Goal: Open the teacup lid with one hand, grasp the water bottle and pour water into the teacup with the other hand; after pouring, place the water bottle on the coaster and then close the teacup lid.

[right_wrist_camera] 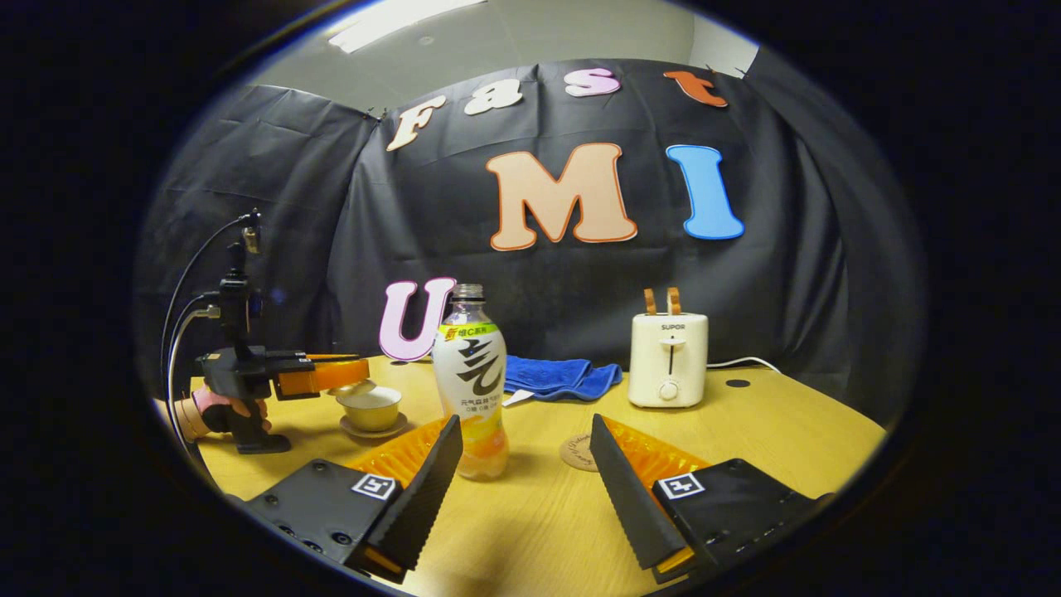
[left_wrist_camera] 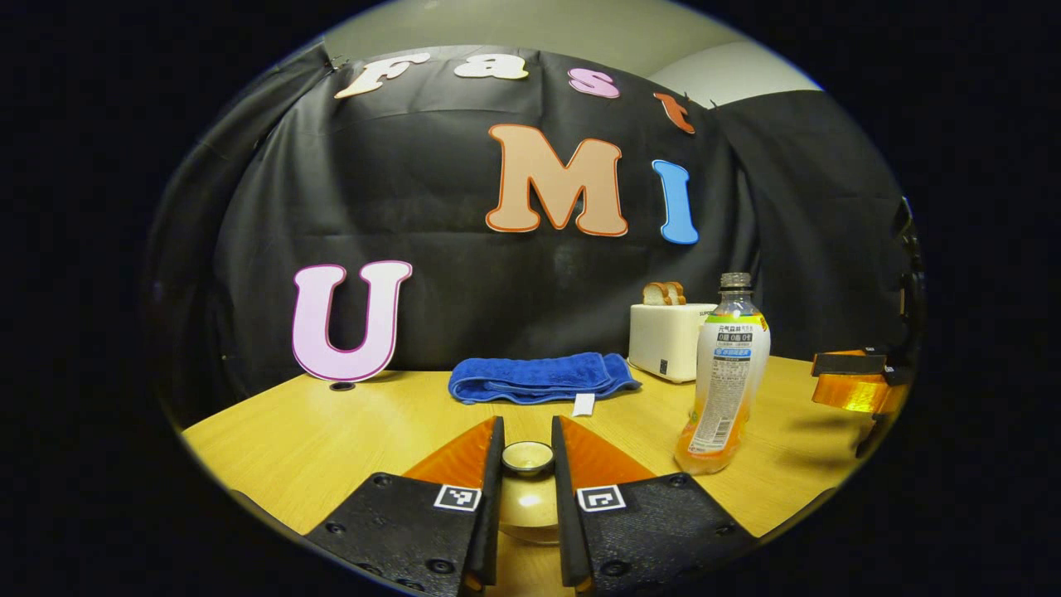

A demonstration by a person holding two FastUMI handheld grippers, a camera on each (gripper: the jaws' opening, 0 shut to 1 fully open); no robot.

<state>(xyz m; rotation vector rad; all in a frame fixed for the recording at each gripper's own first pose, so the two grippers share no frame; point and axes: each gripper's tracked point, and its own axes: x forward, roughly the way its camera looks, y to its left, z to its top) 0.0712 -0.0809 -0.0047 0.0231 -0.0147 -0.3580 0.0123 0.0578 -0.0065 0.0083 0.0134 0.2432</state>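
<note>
My left gripper (left_wrist_camera: 527, 424) is shut on the knob of the pale teacup lid (left_wrist_camera: 528, 458), whose dome shows between the fingers. In the right gripper view, the left gripper (right_wrist_camera: 356, 375) holds the lid (right_wrist_camera: 353, 387) at the left rim of the teacup (right_wrist_camera: 370, 408), which stands on a small saucer. Whether the lid rests on the cup I cannot tell. The capless water bottle (right_wrist_camera: 472, 381) stands upright on the table, just past the left finger of my open right gripper (right_wrist_camera: 525, 431). A round coaster (right_wrist_camera: 578, 453) lies to the right of the bottle. From the left gripper view, the bottle (left_wrist_camera: 723, 377) stands to the right, with the right gripper (left_wrist_camera: 837, 377) beyond it.
A folded blue towel (left_wrist_camera: 540, 377) lies at the back of the wooden table (left_wrist_camera: 315, 431). A white toaster (right_wrist_camera: 668, 360) with bread slices stands at the back right, its cable trailing right. A hand (right_wrist_camera: 217, 410) holds the left gripper's handle near the table's left edge.
</note>
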